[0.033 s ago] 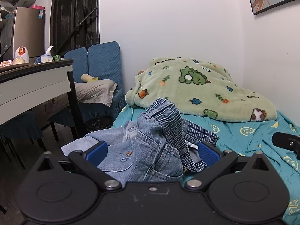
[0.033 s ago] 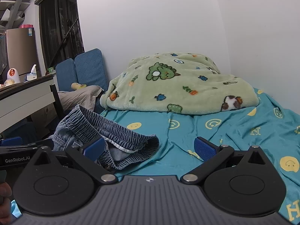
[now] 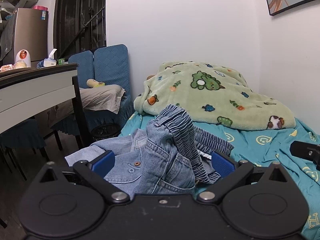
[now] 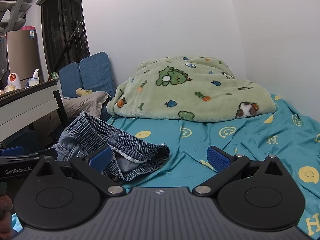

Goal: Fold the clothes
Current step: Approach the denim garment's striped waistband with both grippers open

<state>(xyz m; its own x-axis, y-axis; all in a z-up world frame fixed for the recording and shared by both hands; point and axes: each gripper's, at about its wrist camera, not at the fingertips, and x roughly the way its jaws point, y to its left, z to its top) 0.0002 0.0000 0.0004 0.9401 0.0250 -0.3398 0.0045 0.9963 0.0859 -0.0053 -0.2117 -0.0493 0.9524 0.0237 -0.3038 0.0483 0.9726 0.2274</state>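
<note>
Bed (image 4: 200, 172): jeans (image 3: 160, 166), blanket (image 4: 190, 92), maybe pillow underneath.

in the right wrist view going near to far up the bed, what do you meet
right gripper → crumpled denim pants → teal smiley bedsheet → green dinosaur blanket → white wall

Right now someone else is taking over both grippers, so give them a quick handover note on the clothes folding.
Left gripper: open, holding nothing; the crumpled jeans bulge up between its fingers, but the pads do not press on them.
Right gripper: open, empty, over the bed sheet, with the jeans' elastic waistband by its left finger.
Things: jeans lie in a heap at the near left corner of the bed; the green blanket is bunched at the far end.
Done: nothing folded yet.
Left: spread the jeans flat on the sheet, then fold them.
</note>
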